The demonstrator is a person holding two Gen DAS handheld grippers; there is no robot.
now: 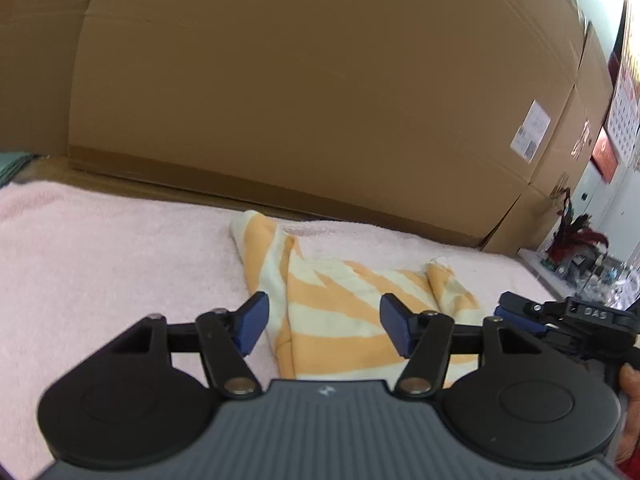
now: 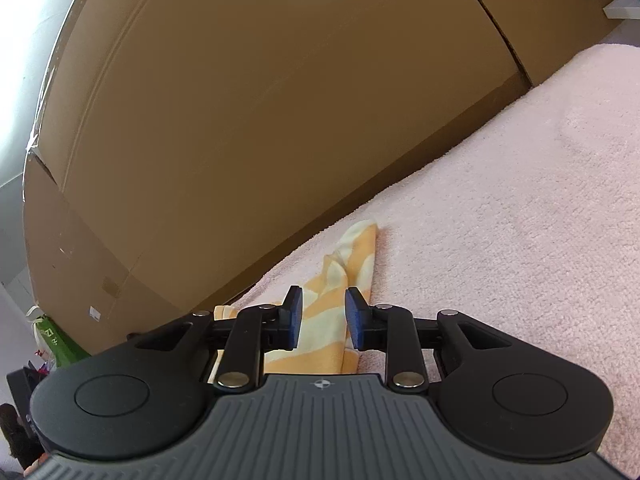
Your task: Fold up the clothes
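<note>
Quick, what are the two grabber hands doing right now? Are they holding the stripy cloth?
Left gripper: open, holding nothing; the striped cloth lies beneath it.
Right gripper: open, holding nothing, cloth below the gap.

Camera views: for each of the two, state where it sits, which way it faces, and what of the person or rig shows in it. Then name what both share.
Left wrist: on the left gripper, looking along its open jaws over the striped cloth; the right gripper and a hand show at the right edge.
Right wrist: on the right gripper, jaws open, facing the same cloth.
Shared: cloth, pink towel, cardboard box.
</note>
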